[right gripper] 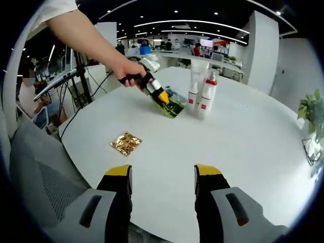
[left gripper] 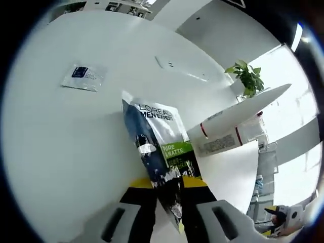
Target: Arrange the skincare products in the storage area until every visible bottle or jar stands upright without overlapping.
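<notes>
Sachet [left gripper: 158, 147] clamped in left gripper [left gripper: 169, 195], over white table [left gripper: 61, 142].

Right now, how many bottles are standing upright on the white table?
2: a white bottle and a red-capped bottle, side by side at the table's far side, right of the sachet in the left tongs. Others may be hidden.

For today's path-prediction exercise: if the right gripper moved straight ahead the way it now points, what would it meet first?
Probably the bare round white table: nothing lies directly ahead of the open right gripper. The crinkled gold foil packet sits off to the left.
</notes>
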A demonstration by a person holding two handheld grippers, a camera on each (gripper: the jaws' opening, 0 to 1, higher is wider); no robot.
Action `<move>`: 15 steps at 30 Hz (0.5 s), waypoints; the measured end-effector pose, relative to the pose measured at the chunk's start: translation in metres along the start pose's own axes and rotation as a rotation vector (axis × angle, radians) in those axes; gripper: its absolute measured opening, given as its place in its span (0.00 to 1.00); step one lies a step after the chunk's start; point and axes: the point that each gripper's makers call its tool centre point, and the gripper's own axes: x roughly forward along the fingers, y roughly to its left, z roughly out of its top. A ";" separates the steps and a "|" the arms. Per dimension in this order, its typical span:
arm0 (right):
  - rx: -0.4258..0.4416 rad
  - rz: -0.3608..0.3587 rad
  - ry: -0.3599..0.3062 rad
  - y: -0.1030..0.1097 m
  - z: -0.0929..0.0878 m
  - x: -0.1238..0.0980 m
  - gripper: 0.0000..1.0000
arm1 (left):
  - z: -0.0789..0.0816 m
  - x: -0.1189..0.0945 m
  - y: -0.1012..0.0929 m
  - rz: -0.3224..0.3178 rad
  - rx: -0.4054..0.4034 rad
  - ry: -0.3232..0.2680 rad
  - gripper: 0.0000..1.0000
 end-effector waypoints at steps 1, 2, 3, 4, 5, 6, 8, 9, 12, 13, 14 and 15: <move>0.002 0.001 0.000 0.000 0.000 0.000 0.47 | -0.002 -0.001 -0.003 0.009 0.031 0.028 0.20; 0.004 0.003 0.001 0.000 0.000 0.000 0.47 | -0.003 -0.002 -0.004 0.014 0.051 0.043 0.22; 0.003 0.003 0.002 0.000 0.000 0.000 0.47 | -0.002 -0.001 -0.002 0.030 0.073 0.056 0.23; 0.001 0.004 0.000 0.001 0.000 0.000 0.47 | -0.002 -0.001 -0.003 0.034 0.086 0.061 0.25; 0.000 0.005 0.000 0.001 0.000 0.000 0.47 | -0.003 -0.002 -0.003 0.040 0.100 0.068 0.27; 0.000 0.005 0.000 0.001 0.000 0.000 0.47 | -0.003 -0.002 -0.002 0.048 0.109 0.071 0.28; -0.001 0.005 0.001 0.001 0.000 0.000 0.47 | -0.003 -0.003 0.001 0.061 0.116 0.077 0.28; -0.001 0.004 0.001 0.001 0.000 0.000 0.47 | -0.004 -0.004 0.004 0.074 0.121 0.083 0.29; -0.003 0.002 -0.002 0.000 0.000 0.000 0.47 | -0.004 -0.008 0.010 0.105 0.154 0.092 0.31; -0.008 0.004 -0.002 0.001 0.000 0.000 0.47 | -0.004 -0.012 0.011 0.117 0.182 0.095 0.31; -0.012 0.005 0.000 0.002 0.000 0.000 0.47 | -0.003 -0.013 0.013 0.125 0.215 0.095 0.31; -0.016 0.005 -0.001 0.002 0.001 0.000 0.47 | -0.002 -0.015 0.018 0.154 0.248 0.097 0.31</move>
